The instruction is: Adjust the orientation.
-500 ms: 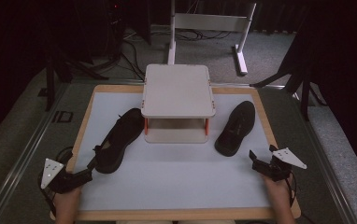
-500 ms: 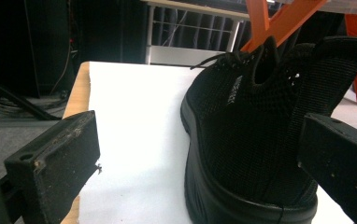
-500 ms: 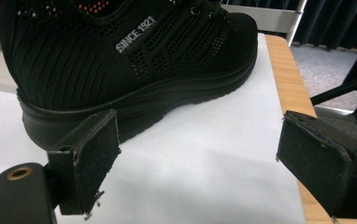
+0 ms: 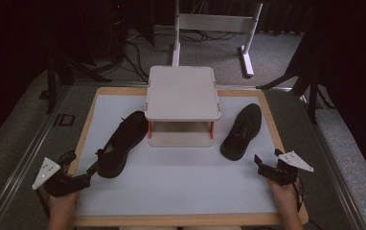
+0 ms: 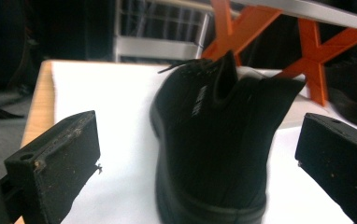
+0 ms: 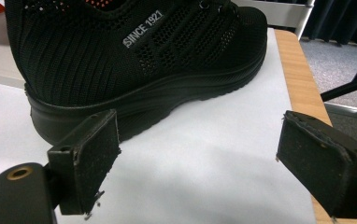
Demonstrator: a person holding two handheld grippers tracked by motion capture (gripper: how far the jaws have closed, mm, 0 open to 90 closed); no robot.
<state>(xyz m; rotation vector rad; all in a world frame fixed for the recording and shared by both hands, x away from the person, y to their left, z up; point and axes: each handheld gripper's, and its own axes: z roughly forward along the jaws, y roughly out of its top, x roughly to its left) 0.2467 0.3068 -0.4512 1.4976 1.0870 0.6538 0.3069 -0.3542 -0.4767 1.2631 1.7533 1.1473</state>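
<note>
Two black shoes lie on the white mat, one on each side of the small two-level stand (image 4: 182,98) that sits at the middle of the mat's far half. To the stand's left, the left shoe (image 4: 121,142) lies slanted, its toe up by the stand's lower shelf and its heel toward the near left corner. To the stand's right, the right shoe (image 4: 241,130) lies slanted the other way, toe near the stand's top right and heel pointing toward the near right.

Nearer than the stand and off its left side, the left gripper (image 4: 93,168) rests in a hand at the mat's left edge, its jaws spread wide. In the left gripper view the left shoe's heel (image 5: 218,140) stands between the two black jaws but farther off, and neither pad touches it; the stand's orange braces (image 5: 317,51) rise behind the shoe.

Off the stand's near right side, the right gripper (image 4: 262,165) is held in the other hand, jaws likewise spread and holding nothing. In the right gripper view the right shoe (image 6: 134,60), marked "SINCE 1921" on its mesh side, lies just beyond the jaws, with bare mat (image 6: 204,163) between the pads.

The mat's wooden border (image 4: 87,125) frames all of it.
</note>
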